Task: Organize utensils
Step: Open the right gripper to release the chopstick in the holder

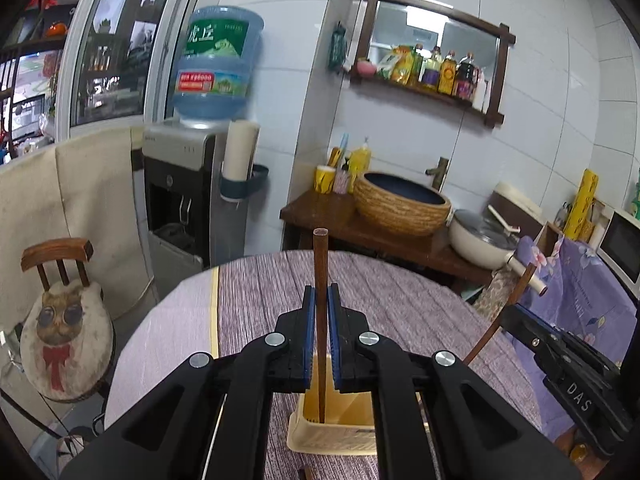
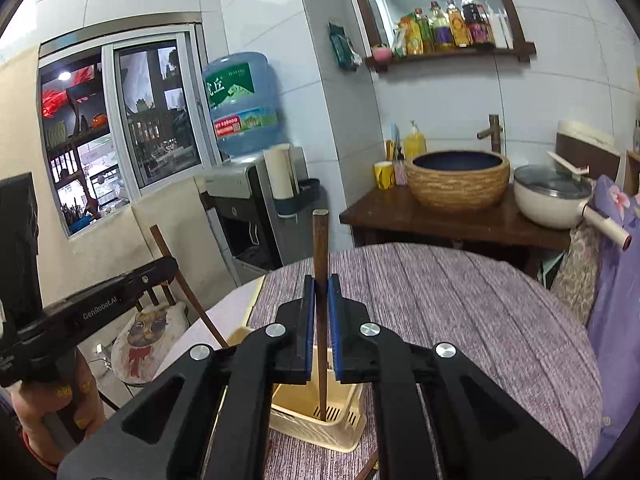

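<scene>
Left claw (image 1: 320,332) clamped on a brown chopstick (image 1: 320,300), pads tight on the shaft, stick near upright. Right claw (image 2: 320,328) same: clamped on its own chopstick (image 2: 320,304). Both lower tips sit inside the cream slotted utensil basket (image 2: 320,416) on the worktop (image 2: 460,312), just below the claws; whether they touch the basket floor I can't tell.

Risks, my read:
- Both sticks share one small basket, claws close side by side. Any level drift and the sticks cross or the claw bodies knock.
- Light plastic basket; a sideways push from a tip on its wall likely tips or slides it.
- Release with the stick leaning and it may fall against the rim or out.
- Another brown stick end shows at the bottom edge of the right view; can't tell what it is, watch for snagging.

Room: worktop beyond the basket is bare and open. Round edge curves close on the left, cat-cushion chair (image 1: 66,320) below it. Far side: counter with the woven basin (image 1: 402,204) and a lidded pan (image 1: 482,240), well apart.
</scene>
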Demonstrator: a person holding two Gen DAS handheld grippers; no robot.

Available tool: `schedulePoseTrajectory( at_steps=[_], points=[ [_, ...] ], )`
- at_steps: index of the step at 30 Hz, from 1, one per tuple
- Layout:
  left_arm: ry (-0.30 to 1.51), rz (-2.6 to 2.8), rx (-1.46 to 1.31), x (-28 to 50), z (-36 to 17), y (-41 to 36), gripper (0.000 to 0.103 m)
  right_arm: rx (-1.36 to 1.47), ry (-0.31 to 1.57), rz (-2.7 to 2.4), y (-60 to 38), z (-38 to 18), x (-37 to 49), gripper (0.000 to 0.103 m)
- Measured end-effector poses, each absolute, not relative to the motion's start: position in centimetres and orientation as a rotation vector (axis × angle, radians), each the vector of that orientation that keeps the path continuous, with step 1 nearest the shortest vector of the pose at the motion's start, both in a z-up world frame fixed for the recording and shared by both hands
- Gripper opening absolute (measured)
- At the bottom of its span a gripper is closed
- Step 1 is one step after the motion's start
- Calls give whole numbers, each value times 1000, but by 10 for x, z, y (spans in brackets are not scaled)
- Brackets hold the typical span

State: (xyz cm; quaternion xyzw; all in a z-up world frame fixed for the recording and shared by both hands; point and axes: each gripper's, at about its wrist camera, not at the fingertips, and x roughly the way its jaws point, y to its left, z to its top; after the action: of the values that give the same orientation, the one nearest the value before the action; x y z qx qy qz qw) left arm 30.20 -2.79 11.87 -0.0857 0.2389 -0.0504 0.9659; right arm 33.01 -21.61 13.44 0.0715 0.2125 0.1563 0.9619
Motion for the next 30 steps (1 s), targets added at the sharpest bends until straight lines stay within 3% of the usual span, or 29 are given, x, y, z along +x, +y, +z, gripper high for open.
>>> schedulePoseTrajectory(
  at_steps=[19, 21, 25, 27, 30],
  points=[
    [553, -108, -144, 311, 89, -39, 8, 187, 473, 305, -221, 113, 339, 8],
    [547, -109, -135, 309, 90, -39, 13, 185, 468, 299, -222, 113, 337, 11],
    [517, -109, -131, 300, 94, -38, 45, 186, 455, 286, -224, 112, 329, 37],
    [498, -114, -122, 291, 96, -37, 51, 171, 435, 280, -224, 112, 321, 38],
    [469, -124, -124, 274, 97, -34, 69, 152, 398, 274, -225, 113, 303, 46]
  ],
)
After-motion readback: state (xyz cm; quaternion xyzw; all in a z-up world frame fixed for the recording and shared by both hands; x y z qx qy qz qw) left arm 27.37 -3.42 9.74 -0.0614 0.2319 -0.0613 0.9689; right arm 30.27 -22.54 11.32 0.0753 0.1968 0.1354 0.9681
